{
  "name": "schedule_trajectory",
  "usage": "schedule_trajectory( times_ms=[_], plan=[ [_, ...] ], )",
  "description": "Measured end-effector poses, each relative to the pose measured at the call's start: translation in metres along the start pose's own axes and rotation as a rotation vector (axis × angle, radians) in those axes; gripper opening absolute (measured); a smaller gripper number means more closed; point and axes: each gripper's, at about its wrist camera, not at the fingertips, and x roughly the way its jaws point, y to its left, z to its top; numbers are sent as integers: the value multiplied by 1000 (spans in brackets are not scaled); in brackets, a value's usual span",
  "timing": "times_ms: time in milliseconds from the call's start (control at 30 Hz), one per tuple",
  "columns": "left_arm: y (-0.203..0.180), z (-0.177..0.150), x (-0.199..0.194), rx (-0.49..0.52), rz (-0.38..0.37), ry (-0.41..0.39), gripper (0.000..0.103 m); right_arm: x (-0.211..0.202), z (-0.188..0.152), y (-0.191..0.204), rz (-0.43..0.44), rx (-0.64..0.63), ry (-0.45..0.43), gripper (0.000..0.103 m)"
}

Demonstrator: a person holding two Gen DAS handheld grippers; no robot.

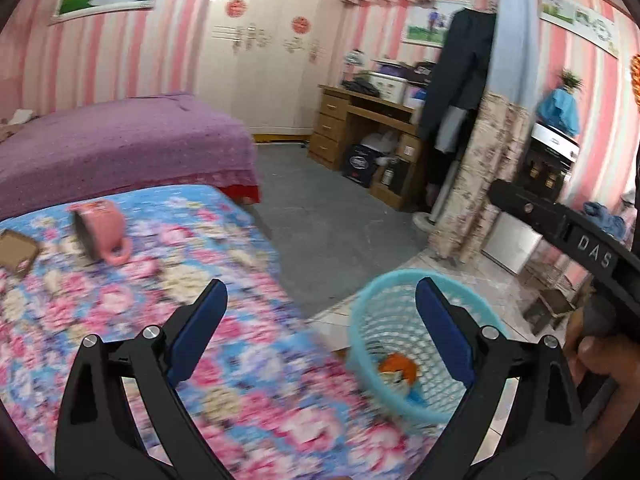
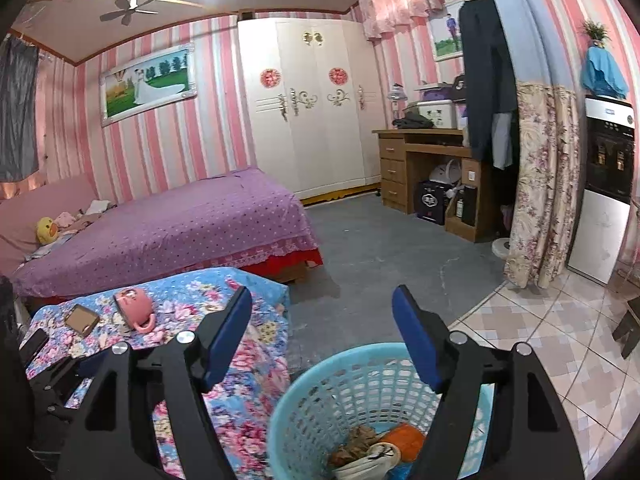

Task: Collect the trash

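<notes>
1. Left wrist view: the left hand-held gripper (image 1: 320,300) has its jaws spread wide and holds nothing. It hangs over the edge of the floral worktop (image 1: 224,312), with the blue basket (image 1: 362,312) just beside that edge on the floor. Trash (image 1: 398,368) already lies in the basket.
2. Risk here, as I judge it: the mug (image 1: 102,230) lies tipped on its side near a small box (image 1: 16,254). A hasty sweep toward the box could knock the mug off the worktop.
3. Hard to read in this view: the cloth and basket are smeared by motion blur, so I cannot tell whether any scraps are left on the near cloth. The right tool shows only as a black bar at the frame's right edge.
4. Right wrist view: the right hand-held gripper (image 2: 322,300) is also wide open and empty, poised above the basket (image 2: 304,380), where the trash (image 2: 376,448) sits in a heap.
5. Risk here: a low finger could catch the light basket's rim and tip it.
6. Hidden: the basket's near side is cut off by the frame, and the finger covers part of the heap. The flat item beside the mug (image 2: 134,306) could be a phone or a box (image 2: 81,319); I cannot tell.
</notes>
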Motion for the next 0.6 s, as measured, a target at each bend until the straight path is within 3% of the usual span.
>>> schedule_trajectory(
  times_ms=[67, 333, 467, 600],
  plan=[
    [17, -3, -13, -9, 44, -7, 92, 2, -1, 14, 26, -23, 6, 74],
    [114, -23, -108, -73, 345, -55, 98, 9, -15, 94, 168, -140, 52, 80],
    [164, -35, -166, -75, 483, -82, 98, 11, -30, 128, 289, -124, 94, 86],
    [208, -52, -212, -107, 590, -137, 98, 10, -54, 166, 348, -141, 126, 92]
  ],
)
